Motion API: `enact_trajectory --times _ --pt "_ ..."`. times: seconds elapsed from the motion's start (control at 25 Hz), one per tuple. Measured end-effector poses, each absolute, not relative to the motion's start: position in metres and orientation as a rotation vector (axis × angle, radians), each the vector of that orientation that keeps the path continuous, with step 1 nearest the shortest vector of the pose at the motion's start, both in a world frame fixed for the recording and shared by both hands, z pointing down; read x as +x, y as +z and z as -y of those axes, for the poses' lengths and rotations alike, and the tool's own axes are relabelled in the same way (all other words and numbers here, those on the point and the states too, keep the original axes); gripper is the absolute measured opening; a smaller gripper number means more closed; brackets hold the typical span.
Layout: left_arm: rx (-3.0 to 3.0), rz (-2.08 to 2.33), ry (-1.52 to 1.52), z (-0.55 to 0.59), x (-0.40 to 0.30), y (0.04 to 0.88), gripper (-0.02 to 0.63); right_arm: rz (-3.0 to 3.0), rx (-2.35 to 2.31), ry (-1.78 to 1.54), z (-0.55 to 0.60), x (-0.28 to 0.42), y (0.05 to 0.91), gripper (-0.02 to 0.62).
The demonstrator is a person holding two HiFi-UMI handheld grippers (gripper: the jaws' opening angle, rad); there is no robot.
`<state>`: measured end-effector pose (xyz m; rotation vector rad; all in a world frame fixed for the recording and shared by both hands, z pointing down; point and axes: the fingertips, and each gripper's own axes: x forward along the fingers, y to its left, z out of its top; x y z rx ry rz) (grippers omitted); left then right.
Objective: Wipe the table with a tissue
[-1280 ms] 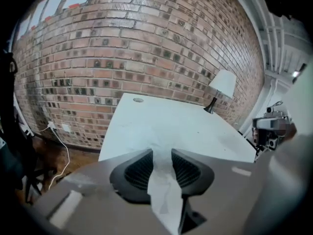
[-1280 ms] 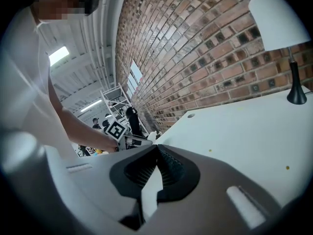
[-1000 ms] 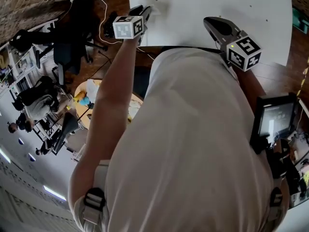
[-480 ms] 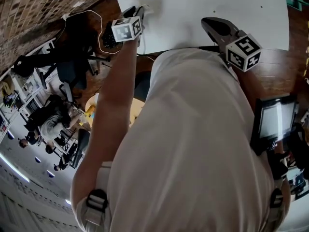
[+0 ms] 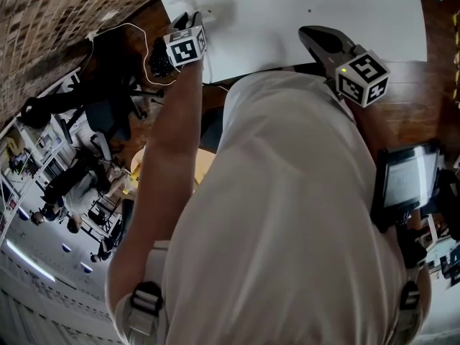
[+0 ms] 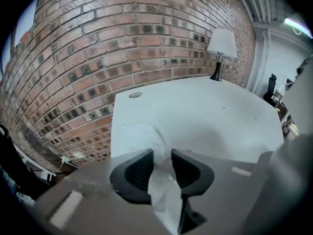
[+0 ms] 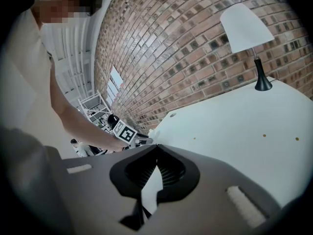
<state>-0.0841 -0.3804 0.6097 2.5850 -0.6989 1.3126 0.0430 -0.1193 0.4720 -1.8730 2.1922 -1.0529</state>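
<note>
Tissue [image 6: 161,180] is pinched between the fingers [image 6: 137,170] of the left gripper [image 6: 160,153]. It is a white crumpled strip running up through the narrow gap that the two dark pads leave around it. Its loose front part spreads out just past the fingers and seems to lie on the counter [image 6: 210,111], close to that counter's near corner on the side of the brick wall [image 6: 122,48]. From the head view the same gripper [image 5: 188,21] sits at the counter's [image 5: 323,6] left corner with the tissue [image 5: 205,9] bunched in front of it, and the person's bare arm [image 5: 162,164] reaches down to it. A thin cable [image 5: 144,49] loops on the floor just off that corner. The right gripper [image 7: 156,146] hangs over the counter's [image 7: 254,131] near edge, well apart from the left one. Its fingers [image 7: 171,173] meet at the tips with nothing between them, and only white counter shows through the slot below. In the head view it [image 5: 313,38] points out over the near edge. A lamp [image 6: 221,45] with a white shade stands at the counter's far end against the wall, and a small round hole [image 6: 135,95] sits in the counter on the wall side. A small screen [image 5: 402,182] shows off the counter's right side.
</note>
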Motion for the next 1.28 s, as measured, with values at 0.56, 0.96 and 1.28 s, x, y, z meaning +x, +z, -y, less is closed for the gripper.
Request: enact_trajectory --times 0.56,0.96,1.28 --pt "2.656 0.488 1.395 0.349 -0.062 0.616 0.106 -2.175 -1.884 -1.043 0.107 0.049 0.477 0.008" --pt "2.634 0.431 1.387 0.328 -0.053 0.618 0.104 -2.181 -1.871 -1.044 0.101 0.05 0.478 0.008" --pt "2.588 0.341 1.4 0.301 -0.042 0.621 0.104 -2.187 -1.85 -1.034 0.099 0.054 0.48 0.008"
